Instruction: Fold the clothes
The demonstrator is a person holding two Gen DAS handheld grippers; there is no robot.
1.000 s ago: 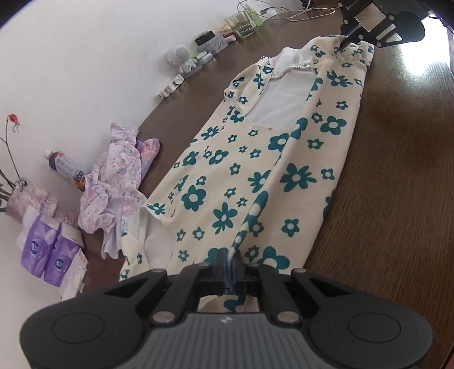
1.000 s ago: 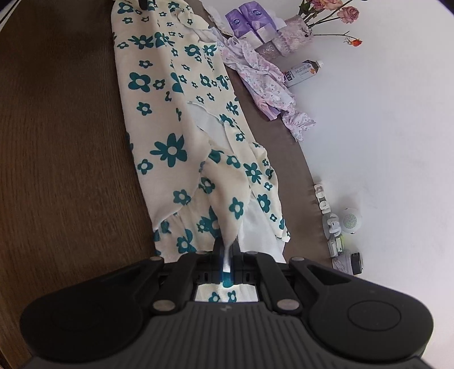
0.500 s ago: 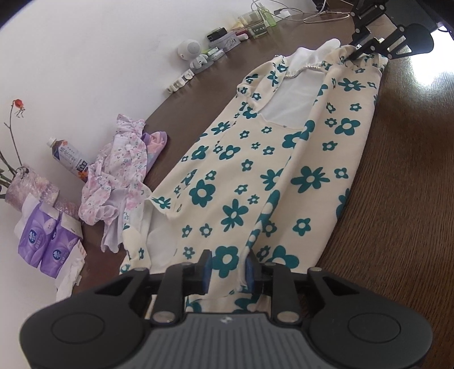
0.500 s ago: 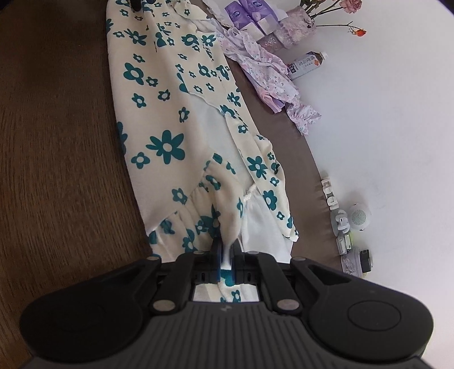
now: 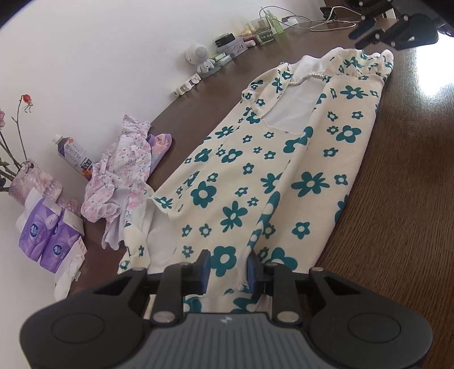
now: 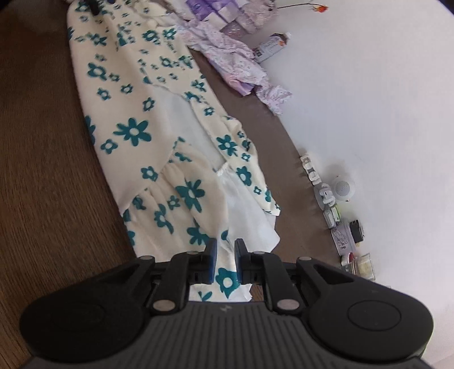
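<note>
A cream dress (image 5: 255,176) with teal flowers lies lengthwise on the dark wooden table (image 5: 411,204), its near side folded over the middle. My left gripper (image 5: 227,269) stands open at the hem end, with the cloth lying slack between its blue pads (image 5: 205,269). At the far end my right gripper (image 5: 369,31) hovers just past the gathered neckline. In the right wrist view the dress (image 6: 133,133) runs away from my right gripper (image 6: 226,261), whose jaws are opening. Ruffled cloth lies between them and the pads (image 6: 212,259) do not press it.
A crumpled pink floral garment (image 5: 124,170), a bottle (image 5: 73,153), purple tissue packs (image 5: 45,238) and a vase (image 5: 31,184) line the white wall. A small white speaker (image 5: 195,52), jars (image 5: 262,28) and cables (image 5: 312,25) stand farther along it. Bare wood lies right of the dress.
Both grippers held pinched cloth a second ago. The left jaws parted first, the right ones part now, and the lifted fold has dropped flat onto the dress.
</note>
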